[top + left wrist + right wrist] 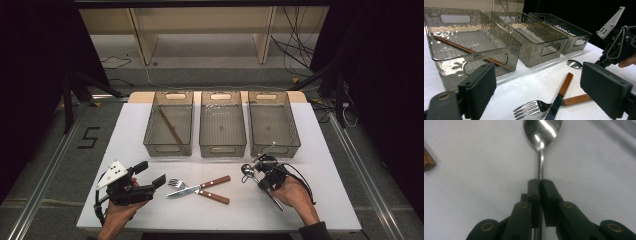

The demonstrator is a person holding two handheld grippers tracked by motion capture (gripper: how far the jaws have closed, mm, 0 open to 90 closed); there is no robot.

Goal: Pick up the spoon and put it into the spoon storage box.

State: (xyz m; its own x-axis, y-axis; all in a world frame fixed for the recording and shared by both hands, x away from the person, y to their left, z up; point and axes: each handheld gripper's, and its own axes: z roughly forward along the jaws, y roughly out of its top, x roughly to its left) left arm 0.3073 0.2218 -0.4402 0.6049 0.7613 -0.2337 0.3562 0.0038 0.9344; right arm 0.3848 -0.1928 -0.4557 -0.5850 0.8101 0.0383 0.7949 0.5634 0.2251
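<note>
the right gripper (pixel 540 182) is clamped on the thin stem of the shiny metal spoon (pixel 541 130), which lies on the white table (pixel 325 165) at lower right of the high view. risk: the narrow stem may pivot or slip on lifting. the left gripper (pixel 544 87) stands wide open, empty.

Three clear bins (pixel 222 125) line the desk (pixel 150 210), chopsticks (pixel 170 126) in the left one, near a crossed fork (pixel 176 183) and knife (pixel 197 187).
</note>
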